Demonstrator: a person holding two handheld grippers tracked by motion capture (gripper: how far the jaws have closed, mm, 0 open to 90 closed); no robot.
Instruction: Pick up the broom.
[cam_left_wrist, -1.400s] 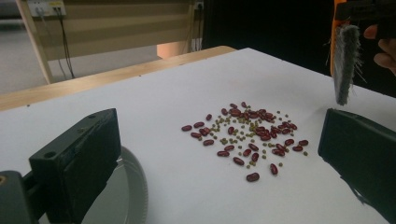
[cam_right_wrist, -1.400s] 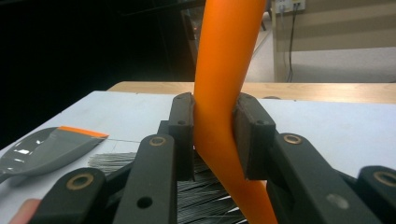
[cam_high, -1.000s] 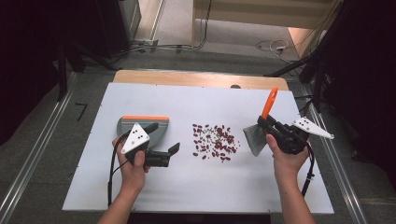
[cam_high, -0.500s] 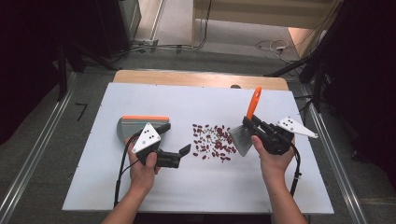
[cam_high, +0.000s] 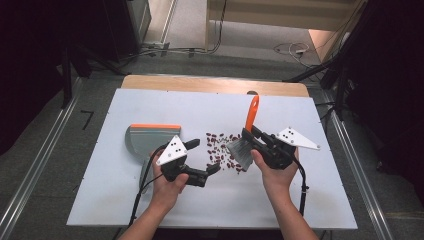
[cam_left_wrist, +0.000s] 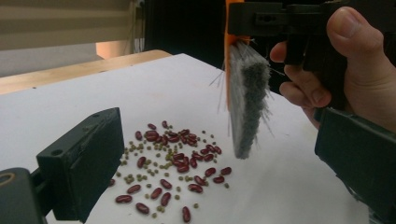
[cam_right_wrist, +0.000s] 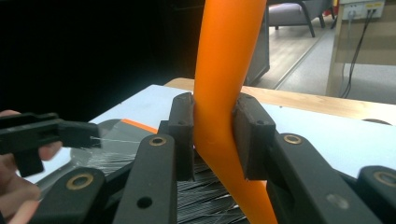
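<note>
A scatter of red beans and small green ones (cam_high: 221, 148) (cam_left_wrist: 173, 164) lies mid-table. My right gripper (cam_high: 250, 136) (cam_right_wrist: 217, 135) is shut on the orange handle (cam_high: 252, 112) (cam_right_wrist: 224, 84) of a hand brush. Its grey bristles (cam_high: 240, 150) (cam_left_wrist: 246, 107) hang at the right edge of the beans, just above the table. My left gripper (cam_high: 204, 157) (cam_left_wrist: 215, 140) stands open and empty left of the beans, with its jaws pointing at them. A grey dustpan (cam_high: 149, 139) with an orange rim lies flat behind the left hand, apart from the gripper.
The white tabletop (cam_high: 165, 105) has a wooden strip (cam_high: 210, 84) along its far edge. Cables trail from both grippers toward the near edge. Dark floor and metal rails surround the table.
My right gripper has carried the brush leftward to the beans' right edge. The left gripper has moved right, toward the beans. Dustpan and beans have stayed put.
</note>
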